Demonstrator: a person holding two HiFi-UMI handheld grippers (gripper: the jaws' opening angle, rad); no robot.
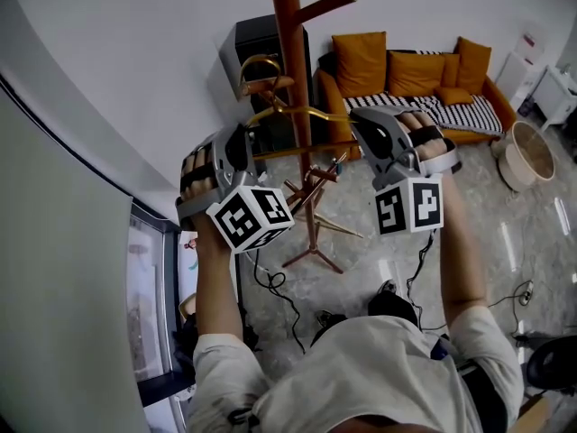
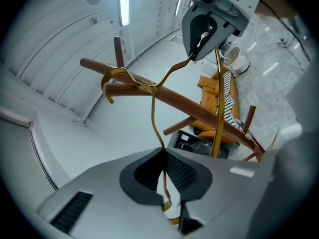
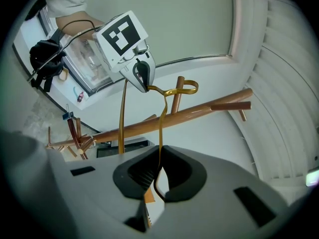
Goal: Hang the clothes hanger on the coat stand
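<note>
Orange sofa (image 1: 415, 72), black cabinet (image 1: 254, 41), round basket (image 1: 526, 156).

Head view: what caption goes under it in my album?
Left hand-held gripper and right hand-held gripper hold a gold clothes hanger up at the wooden coat stand.

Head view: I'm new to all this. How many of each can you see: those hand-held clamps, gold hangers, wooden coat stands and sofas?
grippers: 2, the left gripper and the right gripper, each shut on the hanger
gold clothes hanger: 1
wooden coat stand: 1
orange sofa: 1
total: 5
</note>
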